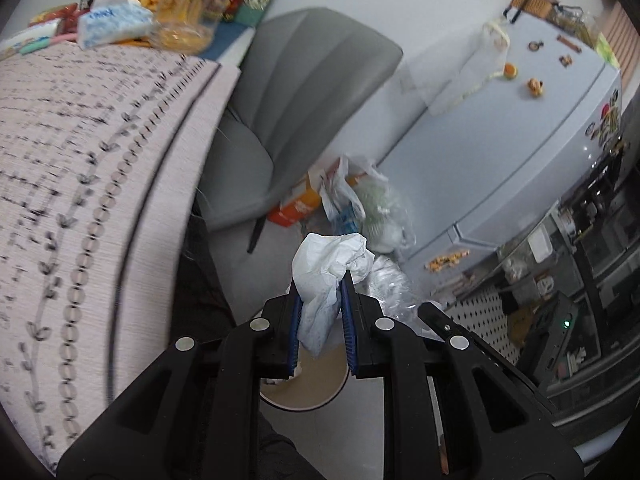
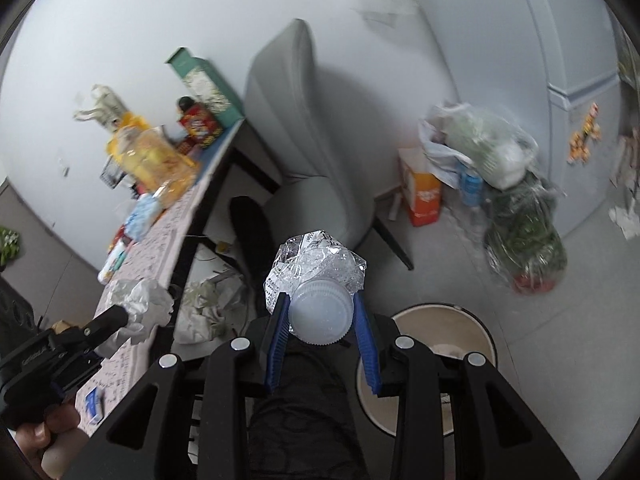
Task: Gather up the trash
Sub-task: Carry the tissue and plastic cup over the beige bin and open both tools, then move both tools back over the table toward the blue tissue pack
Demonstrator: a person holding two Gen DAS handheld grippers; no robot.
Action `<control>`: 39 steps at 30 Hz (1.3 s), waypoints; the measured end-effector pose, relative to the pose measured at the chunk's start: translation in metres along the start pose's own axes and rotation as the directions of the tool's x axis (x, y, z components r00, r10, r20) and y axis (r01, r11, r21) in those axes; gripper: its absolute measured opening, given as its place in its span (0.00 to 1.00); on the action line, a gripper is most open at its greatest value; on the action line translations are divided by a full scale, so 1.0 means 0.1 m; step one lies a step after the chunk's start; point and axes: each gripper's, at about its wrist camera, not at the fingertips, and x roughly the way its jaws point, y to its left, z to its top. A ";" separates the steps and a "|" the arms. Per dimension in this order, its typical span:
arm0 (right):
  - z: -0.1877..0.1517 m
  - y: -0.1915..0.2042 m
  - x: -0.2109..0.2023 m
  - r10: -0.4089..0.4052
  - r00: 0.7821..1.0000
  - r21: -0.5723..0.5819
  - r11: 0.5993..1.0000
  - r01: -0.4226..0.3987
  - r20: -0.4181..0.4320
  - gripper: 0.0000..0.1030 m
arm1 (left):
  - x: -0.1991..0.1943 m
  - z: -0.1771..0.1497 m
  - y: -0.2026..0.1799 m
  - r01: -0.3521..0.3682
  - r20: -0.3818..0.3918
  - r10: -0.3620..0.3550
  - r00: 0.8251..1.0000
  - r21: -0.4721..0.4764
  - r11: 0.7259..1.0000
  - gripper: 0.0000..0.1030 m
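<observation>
**Asker:** Black gripper arms fill the bottom of both views. What does each one hold?

**Describer:** Left gripper (image 1: 322, 280) has its blue pads clamped on a crumpled white tissue (image 1: 326, 264), which sticks out above and below the fingers. Right gripper (image 2: 320, 312) is closed on the pale lid end of a crushed clear plastic bottle (image 2: 318, 280), whose wrinkled body points away from the camera.

**Asker:** Where does the trash go?

**Describer:** A round bin (image 2: 472, 320) with a pale inside stands on the grey floor. In the right wrist view it sits just right of the bottle and lower. In the left wrist view its rim (image 1: 332, 394) shows under the tissue, behind the fingers.

**Asker:** What else is around?

**Describer:** A table with a patterned cloth (image 1: 80, 160) is at the left, a grey chair (image 1: 280, 128) beyond it, and plastic bags (image 2: 480, 148) lie by the wall near a fridge (image 1: 520, 140). In the right wrist view a hand (image 2: 44, 436) grips the left tool beside the table edge.

**Asker:** Which step is this?

**Describer:** I judge both pieces are picked up and being carried to the bin. Next, each gripper needs to be over the opening, then the pads must part so the piece drops inside; the bottle looks off to one side of it.
</observation>
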 end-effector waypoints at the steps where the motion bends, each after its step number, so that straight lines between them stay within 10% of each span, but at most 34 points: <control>1: 0.01 -0.08 0.06 -0.003 1.000 0.023 1.000 0.004 -0.016 0.44 | 0.06 -0.01 -0.02 -0.001 -0.012 0.001 1.000 0.003 1.000 0.17; 2: 0.01 -0.14 0.09 -0.007 1.000 0.042 0.999 0.008 -0.025 0.65 | 0.14 -0.02 -0.03 -0.002 -0.026 0.003 1.000 0.007 1.000 0.17; 4: 0.00 -0.24 0.08 -0.032 0.999 0.070 0.997 0.032 0.000 0.72 | 0.25 -0.04 -0.07 -0.004 -0.053 0.004 0.999 0.012 1.000 0.17; 20: 0.09 -0.88 -0.32 -0.138 0.989 0.135 0.982 0.130 0.055 0.73 | 1.04 -0.32 -0.49 0.017 -0.224 -0.001 0.975 0.068 0.998 0.19; 22: 0.07 -0.91 -0.33 -0.142 0.989 0.129 0.982 0.135 0.049 0.73 | 1.13 -0.33 -0.51 0.030 -0.245 -0.015 0.969 0.055 0.998 0.34; 24: 0.05 -0.92 -0.33 -0.142 0.989 0.129 0.982 0.136 0.041 0.73 | 1.16 -0.33 -0.50 0.053 -0.246 -0.044 0.968 0.027 0.998 0.70; 27: 0.03 -0.93 -0.29 -0.137 0.990 0.136 0.982 0.133 0.023 0.75 | 1.09 -0.29 -0.45 0.068 -0.222 -0.066 0.973 0.000 0.998 0.86; 39: 0.00 -0.61 -0.16 -0.096 0.995 0.106 0.990 0.095 -0.002 0.86 | 0.45 0.03 -0.12 0.008 -0.067 -0.009 0.998 -0.012 1.000 0.94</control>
